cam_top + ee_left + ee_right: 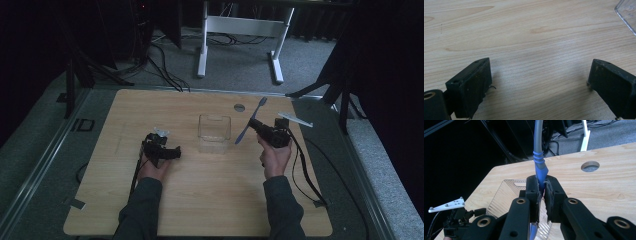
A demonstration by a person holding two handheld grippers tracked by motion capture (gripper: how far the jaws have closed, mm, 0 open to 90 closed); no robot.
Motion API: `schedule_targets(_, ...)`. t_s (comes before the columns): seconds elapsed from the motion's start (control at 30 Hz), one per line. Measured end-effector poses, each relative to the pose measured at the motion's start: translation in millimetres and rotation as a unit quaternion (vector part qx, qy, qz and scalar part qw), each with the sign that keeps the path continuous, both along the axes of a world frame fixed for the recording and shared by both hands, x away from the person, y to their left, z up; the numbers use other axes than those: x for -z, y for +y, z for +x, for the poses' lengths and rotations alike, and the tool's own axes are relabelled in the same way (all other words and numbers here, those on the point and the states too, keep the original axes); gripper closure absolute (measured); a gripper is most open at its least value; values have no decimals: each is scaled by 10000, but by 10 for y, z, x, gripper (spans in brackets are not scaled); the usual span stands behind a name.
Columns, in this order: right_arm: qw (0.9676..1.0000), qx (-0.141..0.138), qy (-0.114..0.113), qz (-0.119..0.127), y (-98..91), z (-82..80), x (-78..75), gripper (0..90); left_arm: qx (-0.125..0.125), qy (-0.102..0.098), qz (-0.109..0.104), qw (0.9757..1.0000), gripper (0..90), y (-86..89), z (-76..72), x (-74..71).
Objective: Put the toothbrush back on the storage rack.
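My right gripper (pixel 541 195) pinches a blue toothbrush (pixel 539 162) above the clear box (pixel 214 131) — left gripper (pixel 540 82) jaws wide open over my pale wooden desk (pixel 200 200); grey carpet, dark room.

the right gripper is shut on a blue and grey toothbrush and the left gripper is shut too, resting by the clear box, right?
Not quite. The left gripper is open: the left gripper view shows its fingers wide apart over bare table. The right gripper does clamp the toothbrush, near the clear box.
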State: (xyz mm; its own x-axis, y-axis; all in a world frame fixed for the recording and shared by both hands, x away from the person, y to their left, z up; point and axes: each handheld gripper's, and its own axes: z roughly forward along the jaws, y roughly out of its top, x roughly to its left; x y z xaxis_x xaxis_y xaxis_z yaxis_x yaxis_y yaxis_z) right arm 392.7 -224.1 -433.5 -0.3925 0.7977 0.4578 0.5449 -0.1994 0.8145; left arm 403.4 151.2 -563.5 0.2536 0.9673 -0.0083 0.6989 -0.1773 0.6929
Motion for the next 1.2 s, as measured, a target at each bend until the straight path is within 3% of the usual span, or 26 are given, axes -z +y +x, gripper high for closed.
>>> schedule_targets(1.2, 9994, -160, -147, 253, 232, 74, -126, 819, 0, 0, 5, 10000, 50, 0, 0, 0)
